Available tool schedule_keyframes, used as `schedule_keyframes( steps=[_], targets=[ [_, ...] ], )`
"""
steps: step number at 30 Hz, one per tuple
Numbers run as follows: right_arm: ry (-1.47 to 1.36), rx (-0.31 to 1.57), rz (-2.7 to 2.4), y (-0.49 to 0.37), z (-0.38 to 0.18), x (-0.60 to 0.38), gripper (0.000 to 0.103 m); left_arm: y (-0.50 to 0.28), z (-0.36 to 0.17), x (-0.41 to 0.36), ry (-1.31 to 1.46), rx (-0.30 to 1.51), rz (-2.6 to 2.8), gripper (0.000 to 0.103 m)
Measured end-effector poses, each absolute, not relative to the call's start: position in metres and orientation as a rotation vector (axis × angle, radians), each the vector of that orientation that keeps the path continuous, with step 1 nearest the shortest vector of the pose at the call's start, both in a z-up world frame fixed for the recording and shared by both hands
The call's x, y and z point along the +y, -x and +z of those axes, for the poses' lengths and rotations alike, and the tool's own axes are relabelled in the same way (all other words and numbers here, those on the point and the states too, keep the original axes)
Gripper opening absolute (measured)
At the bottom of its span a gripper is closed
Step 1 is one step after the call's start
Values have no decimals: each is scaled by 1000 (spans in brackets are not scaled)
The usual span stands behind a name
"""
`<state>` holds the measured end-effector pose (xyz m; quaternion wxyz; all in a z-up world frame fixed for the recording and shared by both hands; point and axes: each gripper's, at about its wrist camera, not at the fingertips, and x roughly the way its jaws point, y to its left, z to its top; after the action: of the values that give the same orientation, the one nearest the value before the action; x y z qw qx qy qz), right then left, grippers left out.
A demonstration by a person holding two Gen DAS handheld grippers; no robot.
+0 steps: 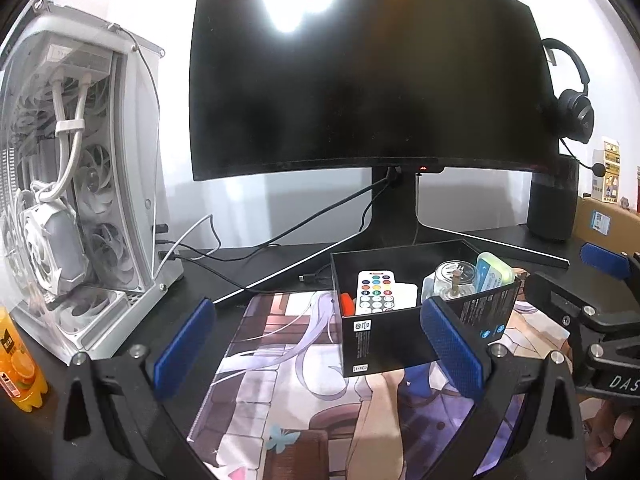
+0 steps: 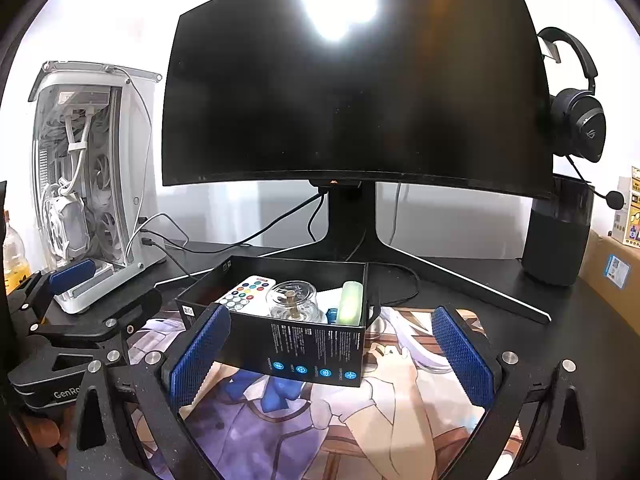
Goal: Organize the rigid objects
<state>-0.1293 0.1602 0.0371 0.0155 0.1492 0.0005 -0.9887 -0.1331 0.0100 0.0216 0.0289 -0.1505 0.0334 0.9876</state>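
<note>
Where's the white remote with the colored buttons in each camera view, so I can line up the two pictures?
Left wrist view: the white remote lies in the left half of the black box, right of center in the picture.
Right wrist view: the white remote shows at the box's left side, left of center, beside the glass jar.
Shared landmark: the black monitor behind the box.

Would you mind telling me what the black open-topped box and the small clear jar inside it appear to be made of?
The black open-topped box looks like thin printed cardboard with a matte finish: its walls are slim, with folded corners and printed text and icons. The small clear jar looks like glass, transparent and glossy with bright highlights, though clear plastic cannot be ruled out.
</note>
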Motion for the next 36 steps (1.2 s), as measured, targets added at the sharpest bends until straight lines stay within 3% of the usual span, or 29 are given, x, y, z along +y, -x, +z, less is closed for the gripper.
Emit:
schedule_keyframes(
  steps=[36],
  targets=[
    [-464,-1,-3077,129,38,160,103,136,21,13,497,145,3072,103]
  ],
)
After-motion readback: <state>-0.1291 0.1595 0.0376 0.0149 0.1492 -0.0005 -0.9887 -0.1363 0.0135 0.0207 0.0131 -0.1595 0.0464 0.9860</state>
